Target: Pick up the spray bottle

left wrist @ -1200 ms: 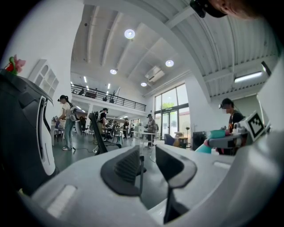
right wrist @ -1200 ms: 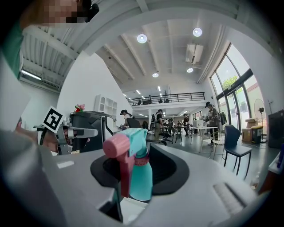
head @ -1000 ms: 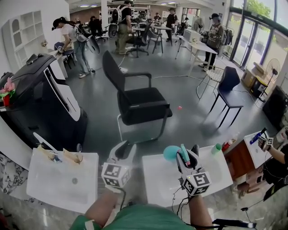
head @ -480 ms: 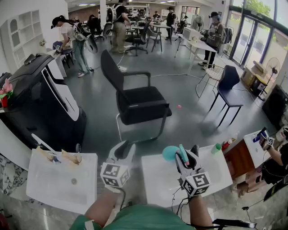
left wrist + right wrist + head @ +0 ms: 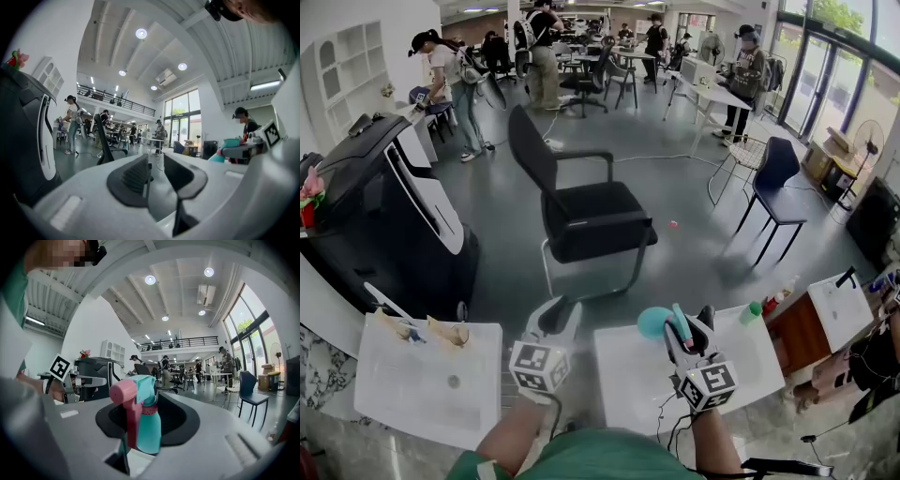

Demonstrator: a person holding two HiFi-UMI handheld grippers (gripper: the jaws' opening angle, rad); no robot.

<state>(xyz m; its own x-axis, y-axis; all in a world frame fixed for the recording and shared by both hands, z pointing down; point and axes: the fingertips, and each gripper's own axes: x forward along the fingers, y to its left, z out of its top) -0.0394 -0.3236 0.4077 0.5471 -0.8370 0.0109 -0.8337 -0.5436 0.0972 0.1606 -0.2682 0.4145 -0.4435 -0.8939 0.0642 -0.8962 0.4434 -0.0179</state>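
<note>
Little has been altered over the last second: the spray bottle (image 5: 145,427) is kept clamped in the right hand-held gripper (image 5: 689,323), above the bench (image 5: 628,375), on the near side of the black chair (image 5: 591,220). The left hand-held gripper (image 5: 154,176) is held parted, empty. Pick-up is judged complete.

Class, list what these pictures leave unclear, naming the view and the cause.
Spray bottle base: right gripper view, hidden behind the right tongs' body.
Small items on the left white table: head view, too small.
Green-capped container: head view, too small to identify.
</note>
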